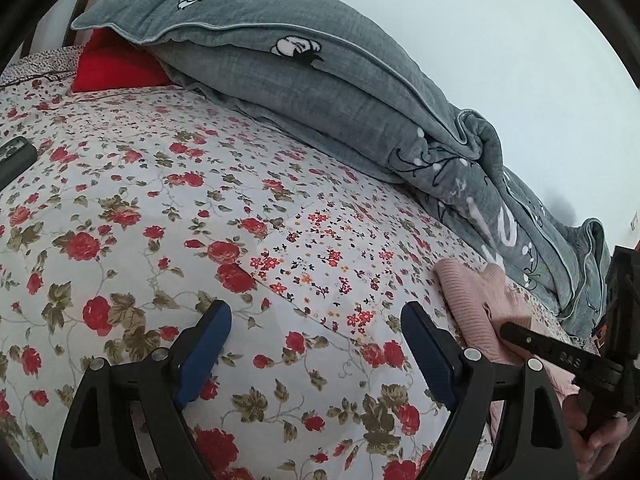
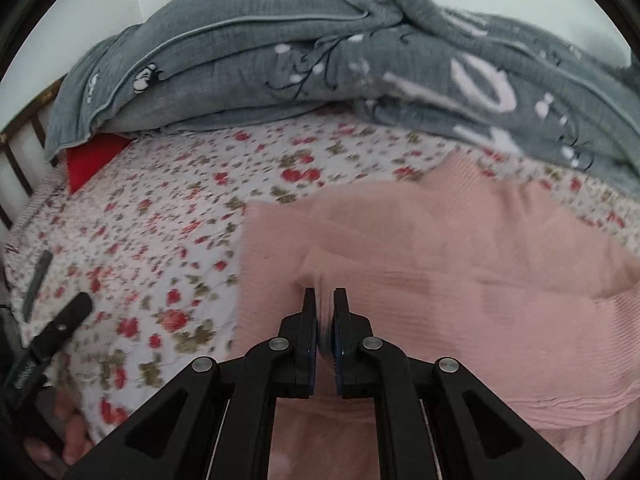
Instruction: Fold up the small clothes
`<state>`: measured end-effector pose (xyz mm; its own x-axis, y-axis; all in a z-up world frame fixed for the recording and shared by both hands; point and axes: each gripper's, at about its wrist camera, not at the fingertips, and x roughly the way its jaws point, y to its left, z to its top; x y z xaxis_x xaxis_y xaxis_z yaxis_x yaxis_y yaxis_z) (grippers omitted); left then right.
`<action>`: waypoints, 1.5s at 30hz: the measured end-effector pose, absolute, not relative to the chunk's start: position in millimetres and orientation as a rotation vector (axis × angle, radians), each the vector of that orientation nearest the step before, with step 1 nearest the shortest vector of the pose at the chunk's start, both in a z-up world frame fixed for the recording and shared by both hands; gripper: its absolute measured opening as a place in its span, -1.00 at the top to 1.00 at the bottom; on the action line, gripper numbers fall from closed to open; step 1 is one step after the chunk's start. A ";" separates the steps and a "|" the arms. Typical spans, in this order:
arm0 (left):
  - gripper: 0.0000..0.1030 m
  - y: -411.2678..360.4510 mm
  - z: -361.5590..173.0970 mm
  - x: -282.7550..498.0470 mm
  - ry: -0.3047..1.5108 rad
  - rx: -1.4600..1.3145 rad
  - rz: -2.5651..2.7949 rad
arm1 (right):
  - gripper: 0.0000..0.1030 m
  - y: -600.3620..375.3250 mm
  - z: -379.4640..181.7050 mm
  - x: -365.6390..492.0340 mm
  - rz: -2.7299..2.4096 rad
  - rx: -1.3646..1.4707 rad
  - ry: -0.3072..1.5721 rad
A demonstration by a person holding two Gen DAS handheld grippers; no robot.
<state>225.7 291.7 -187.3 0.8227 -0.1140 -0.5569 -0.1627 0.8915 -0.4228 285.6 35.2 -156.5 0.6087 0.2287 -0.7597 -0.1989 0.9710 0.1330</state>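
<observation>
Two fisheye views look out over a bed covered in a floral sheet (image 1: 140, 208). In the right wrist view, the right gripper (image 2: 325, 296) sits at bottom centre with its jaws clenched on a raised pinch of a pink ribbed knit garment (image 2: 460, 272), which spreads across the centre and right of that frame; the picture is blurred, so the exact edge being held is hard to make out. The pinch looks like a hold on a fold or hem, likely so the cloth can be lifted and laid over itself. In the left wrist view, the left gripper (image 1: 316, 344) fills the lower middle with its blue-padded jaws spread wide and nothing between them, hanging over bare sheet; the same pink garment lies at the lower right of that frame, just beside its right finger, so this gripper seems to be waiting to take a second edge. A bulky grey quilt (image 1: 320, 92) runs along the top of both views, close behind the garment, and could crowd any fold made toward it. A red cushion (image 1: 112, 70) peeks out at upper left, and a small dark object (image 1: 16, 156) rests at the left edge.
</observation>
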 end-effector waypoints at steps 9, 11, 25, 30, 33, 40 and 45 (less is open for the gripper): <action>-0.68 290.9 -189.7 229.5 0.632 -0.458 0.037 | 0.48 -25.6 -124.5 244.5 0.372 0.133 0.882; -0.70 288.2 -189.7 231.9 0.645 -0.440 0.044 | 0.40 -58.1 -108.8 226.8 0.327 0.110 0.827; -0.60 188.2 -149.0 229.9 0.702 -0.366 -0.294 | 0.06 -311.2 -117.3 146.3 -0.123 0.169 0.668; -0.28 147.5 -149.2 250.2 0.768 -0.422 -0.354 | 0.06 -327.7 -154.9 147.7 -0.067 0.206 0.686; -0.21 131.7 -156.0 262.1 0.816 -0.417 -0.361 | 0.06 -334.4 -161.3 144.6 -0.039 0.252 0.671; -0.13 126.7 -172.9 277.0 0.872 -0.440 -0.262 | 0.06 -336.3 -162.3 140.3 -0.020 0.277 0.629; 0.33 122.4 -171.1 281.1 0.868 -0.465 -0.278 | 0.06 -318.3 -159.8 141.9 -0.021 0.170 0.620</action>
